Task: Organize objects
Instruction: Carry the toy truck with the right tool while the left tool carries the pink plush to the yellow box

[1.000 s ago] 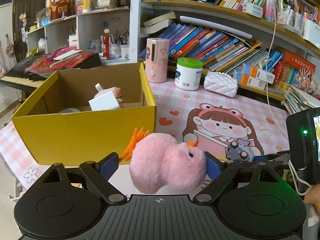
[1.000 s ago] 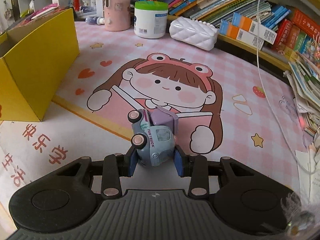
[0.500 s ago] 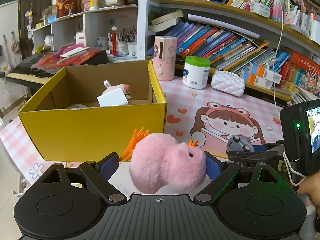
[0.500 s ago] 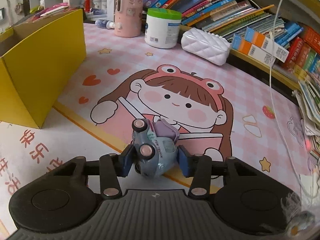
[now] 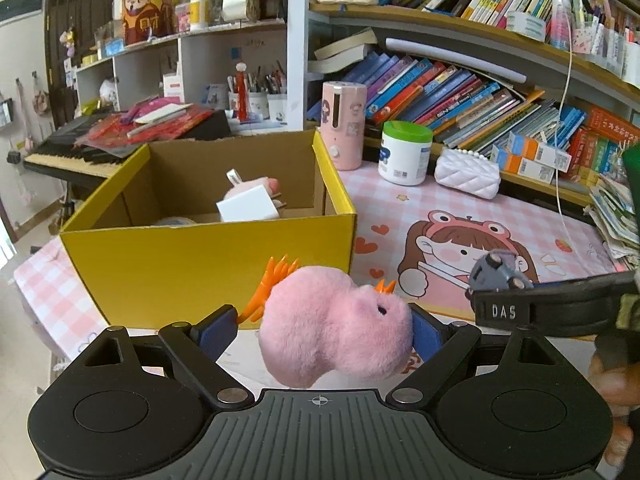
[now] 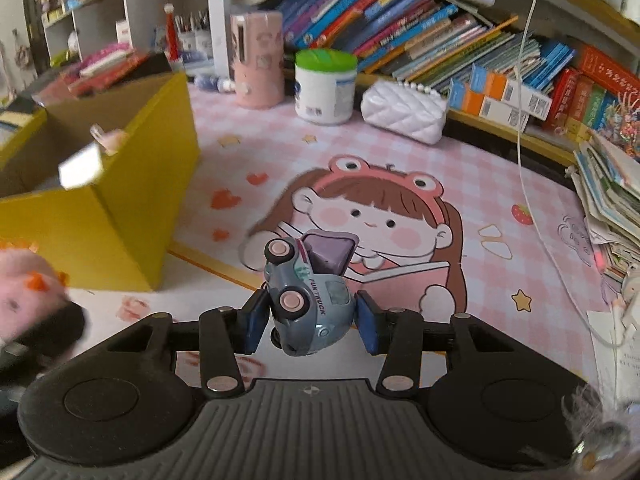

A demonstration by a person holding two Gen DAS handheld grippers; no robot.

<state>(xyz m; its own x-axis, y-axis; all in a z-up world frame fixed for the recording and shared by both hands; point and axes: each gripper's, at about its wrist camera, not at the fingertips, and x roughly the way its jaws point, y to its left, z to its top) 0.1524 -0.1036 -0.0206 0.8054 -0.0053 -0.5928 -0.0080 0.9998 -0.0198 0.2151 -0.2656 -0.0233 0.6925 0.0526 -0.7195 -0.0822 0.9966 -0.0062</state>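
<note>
"FUN TRUCK" reads on the small grey-blue toy truck [image 6: 308, 300] clamped in the right gripper [image 6: 310, 320]. Left gripper [image 5: 320, 330] clamps a fluffy pink plush chick [image 5: 336, 336]. Open yellow cardboard box [image 5: 208, 268] stands just beyond.

A curved wooden bookshelf [image 5: 460, 36] crosses the upper right of the left wrist view, packed with leaning, colourful books [image 5: 440, 92]. At upper centre a white shelving unit [image 5: 224, 44] with open cubbies holds pen cups and small clutter. To the left, at mid-height, a dark keyboard piano [image 5: 60, 148] stands under red papers, before a pale wall [image 5: 24, 52]. A pink checked table mat [image 6: 400, 184] with a cartoon girl fills the middle of the right wrist view. The light is bright and even.
</note>
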